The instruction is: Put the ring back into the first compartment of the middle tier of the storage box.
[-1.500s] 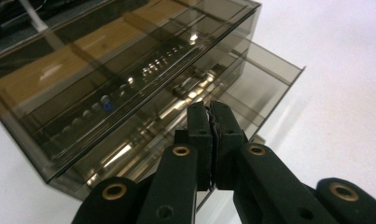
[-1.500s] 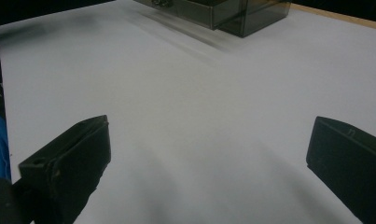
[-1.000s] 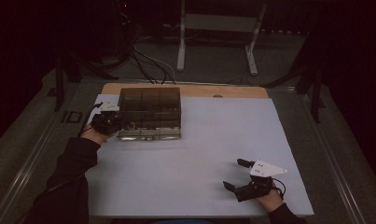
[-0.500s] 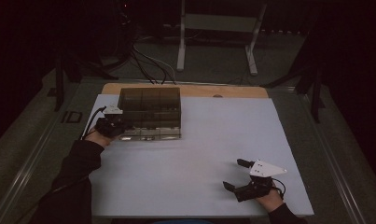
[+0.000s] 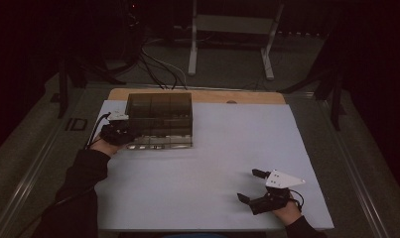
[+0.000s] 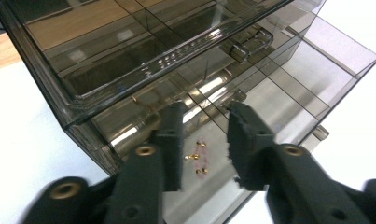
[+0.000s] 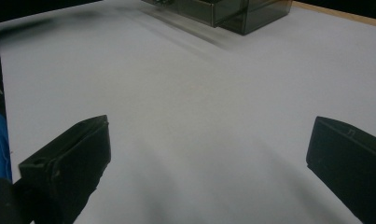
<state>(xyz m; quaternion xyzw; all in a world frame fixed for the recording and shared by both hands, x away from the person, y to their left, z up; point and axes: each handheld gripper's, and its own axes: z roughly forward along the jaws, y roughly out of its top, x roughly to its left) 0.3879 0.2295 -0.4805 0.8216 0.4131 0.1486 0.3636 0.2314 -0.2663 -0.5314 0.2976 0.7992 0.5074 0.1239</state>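
Left gripper point(image 6: 204, 140), jaws slightly parted and empty, hovers over the smoked-plastic drawer organizer's point(image 5: 160, 119) pulled-out tray; right gripper point(image 5: 254, 187) gapes wide above bare white tabletop point(image 5: 227, 148).

Looks like a lab or recording rig, not a home: dim room, white-covered table point(image 5: 197, 198) on bare concrete floor point(image 5: 227, 64), loose cables point(image 5: 155, 62) and a metal stand point(image 5: 232, 29) beyond the far edge.
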